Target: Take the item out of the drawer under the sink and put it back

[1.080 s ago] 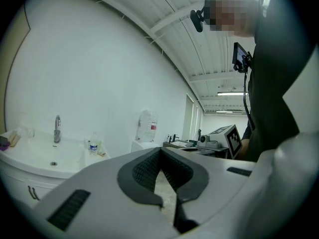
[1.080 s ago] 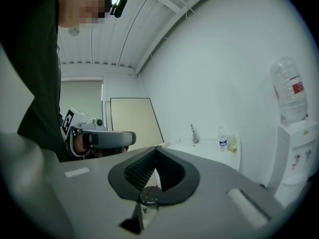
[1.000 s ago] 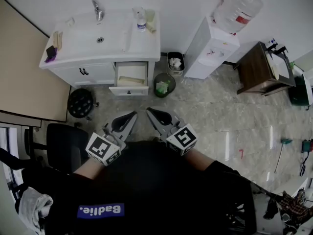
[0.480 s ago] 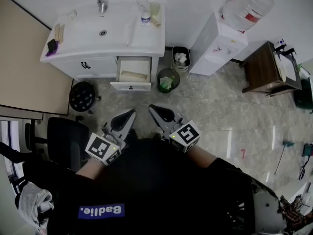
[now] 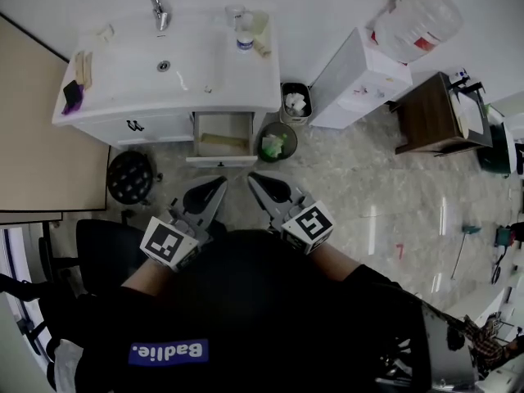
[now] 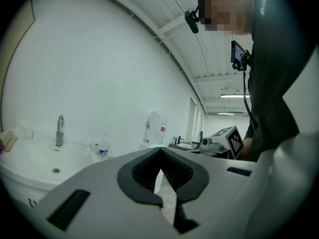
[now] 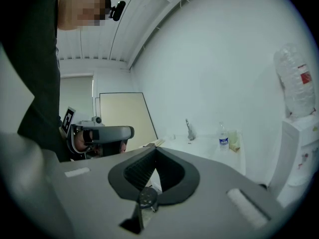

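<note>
The left hand-held gripper and right hand-held gripper are closed on nothing, and the flat tan thing in the open white drawer looks light, so pinch its edge.

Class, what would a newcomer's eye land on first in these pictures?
The open drawer under the white sink, top centre in the head view, with a pale item inside. Then the left gripper and right gripper, both shut, pointing toward it from below.
</note>
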Demonstrator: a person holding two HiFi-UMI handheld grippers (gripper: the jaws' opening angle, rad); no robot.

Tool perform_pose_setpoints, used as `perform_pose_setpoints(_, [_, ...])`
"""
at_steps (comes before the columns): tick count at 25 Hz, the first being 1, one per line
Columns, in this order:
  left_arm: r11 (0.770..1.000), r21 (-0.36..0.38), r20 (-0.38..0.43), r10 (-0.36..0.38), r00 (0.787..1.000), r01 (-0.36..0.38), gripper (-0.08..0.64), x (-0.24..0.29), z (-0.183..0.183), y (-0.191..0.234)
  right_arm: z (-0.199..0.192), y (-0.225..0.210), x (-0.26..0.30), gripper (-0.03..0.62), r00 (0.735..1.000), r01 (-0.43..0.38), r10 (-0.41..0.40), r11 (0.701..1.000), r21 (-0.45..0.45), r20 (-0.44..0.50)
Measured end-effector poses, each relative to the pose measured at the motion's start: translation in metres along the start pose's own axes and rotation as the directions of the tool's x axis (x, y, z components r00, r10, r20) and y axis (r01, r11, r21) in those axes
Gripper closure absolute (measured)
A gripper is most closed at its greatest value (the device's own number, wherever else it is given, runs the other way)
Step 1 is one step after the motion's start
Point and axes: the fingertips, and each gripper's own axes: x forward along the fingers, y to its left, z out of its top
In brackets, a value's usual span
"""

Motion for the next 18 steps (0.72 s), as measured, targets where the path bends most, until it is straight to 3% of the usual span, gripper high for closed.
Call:
perform_pose_setpoints(10, [0.996, -0.044, -0.005, -0.073, 0.997, 0.073, 0.556, -0.002, 0.008, 0.097, 0.012, -0.011, 0.088, 0.591, 0.995, 0.087, -0.087, 0.996, -0.002, -0.037])
perform_pose_setpoints(18, [0.998, -0.047, -0.052, -0.051, 0.997, 0.049, 0.555, 0.017, -0.018, 0.132, 0.001, -0.028, 0.108, 0.591, 0.995, 0.079, -0.077, 0.997, 0.025, -0.066])
